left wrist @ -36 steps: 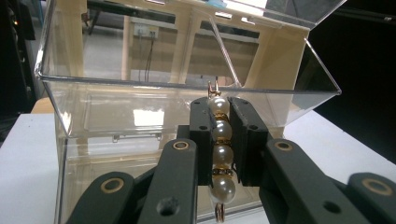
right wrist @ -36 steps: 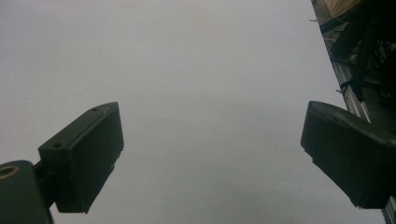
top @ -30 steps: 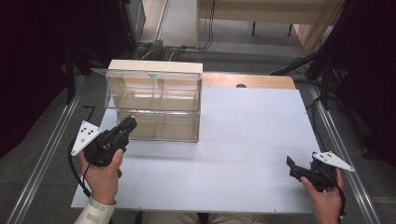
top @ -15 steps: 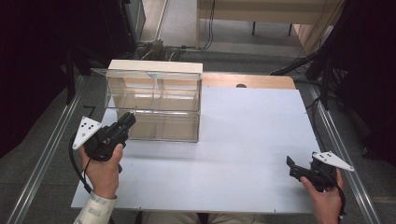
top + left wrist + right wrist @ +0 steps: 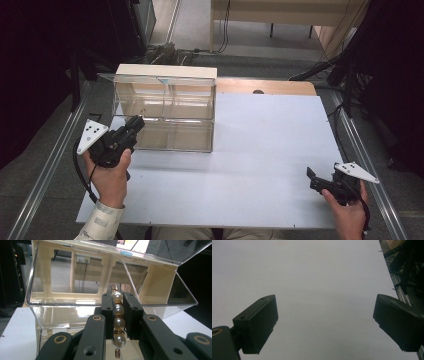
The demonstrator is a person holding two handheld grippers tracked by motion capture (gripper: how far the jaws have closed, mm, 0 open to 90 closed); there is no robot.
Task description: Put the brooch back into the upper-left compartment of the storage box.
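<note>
At the left of the table, the left gripper (image 5: 131, 129) was raised off the white tabletop (image 5: 270, 150) and aimed at the front of the clear box (image 5: 165, 112), its tips just at the box's near wall. Its jaws were closed on a strand of pearl beads (image 5: 117, 320) joined by small gold spacers, the strand running lengthwise between the pads with one bead hanging out below. The box's clear lid (image 5: 150, 255) stood tilted open, and the box was split by a partition into compartments; judging from the aim, the strand was being carried there to be dropped into one, though which compartment could not be told. Holding the beads along the pads probably kept the strand from swinging. Far to the right, near the table's front edge, the right gripper (image 5: 320, 181) rested low with its jaws spread wide and nothing between them, seemingly parked out of the way.
</note>
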